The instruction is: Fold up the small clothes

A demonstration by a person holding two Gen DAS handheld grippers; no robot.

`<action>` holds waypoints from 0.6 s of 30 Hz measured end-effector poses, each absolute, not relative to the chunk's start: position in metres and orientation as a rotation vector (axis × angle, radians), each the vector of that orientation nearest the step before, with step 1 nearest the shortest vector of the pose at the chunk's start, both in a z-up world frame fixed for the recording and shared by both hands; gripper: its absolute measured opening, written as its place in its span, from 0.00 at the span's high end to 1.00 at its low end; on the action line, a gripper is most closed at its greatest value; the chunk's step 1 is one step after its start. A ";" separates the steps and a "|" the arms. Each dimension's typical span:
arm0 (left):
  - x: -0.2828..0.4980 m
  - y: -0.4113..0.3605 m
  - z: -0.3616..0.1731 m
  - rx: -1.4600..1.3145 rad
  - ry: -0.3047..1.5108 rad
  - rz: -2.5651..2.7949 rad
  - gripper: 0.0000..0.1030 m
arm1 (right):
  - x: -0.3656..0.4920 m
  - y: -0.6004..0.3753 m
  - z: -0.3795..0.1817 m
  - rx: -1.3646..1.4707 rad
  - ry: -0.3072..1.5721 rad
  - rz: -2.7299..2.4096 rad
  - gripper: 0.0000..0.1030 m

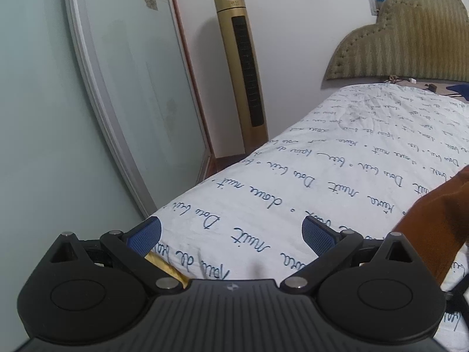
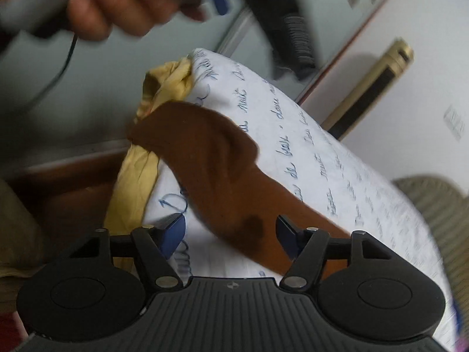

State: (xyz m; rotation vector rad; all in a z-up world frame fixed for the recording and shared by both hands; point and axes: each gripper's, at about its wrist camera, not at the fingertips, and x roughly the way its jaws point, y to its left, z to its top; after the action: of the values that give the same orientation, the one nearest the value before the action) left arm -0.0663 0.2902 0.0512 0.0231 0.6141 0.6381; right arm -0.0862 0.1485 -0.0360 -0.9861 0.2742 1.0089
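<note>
Jaws spread wide on left gripper point(image 1: 231, 234) and right gripper point(image 2: 230, 234); both empty above brown garment point(image 2: 211, 161).

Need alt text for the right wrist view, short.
The open right gripper hovers over a brown garment on a white bedsheet printed with blue script. A crumpled yellow cloth hangs off the bed corner; a blurred hand holds the other gripper above.

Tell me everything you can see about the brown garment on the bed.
The brown cloth garment looks soft and plain, with a darker patch near the open right gripper. It lies unfolded and rumpled on the white bedsheet with blue handwriting print. Its far end overlaps a crumpled yellow cloth at the bed's edge. Neither gripper holds it.
</note>
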 end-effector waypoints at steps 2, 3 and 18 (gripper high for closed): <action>-0.066 0.286 0.053 0.030 0.609 0.629 0.00 | -0.088 0.157 -0.038 -0.960 0.247 1.006 0.55; -0.066 0.284 0.054 0.028 0.604 0.623 0.00 | -0.086 0.161 -0.035 -0.919 0.261 1.011 0.66; -0.011 0.210 0.069 0.024 0.552 0.384 0.00 | 0.082 -0.040 0.055 0.412 0.510 0.569 0.95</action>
State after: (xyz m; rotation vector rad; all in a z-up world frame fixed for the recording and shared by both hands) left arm -0.0112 0.2103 0.0693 0.0242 0.5521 0.3841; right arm 0.0825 -0.0398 0.0552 0.4116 0.5096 0.5691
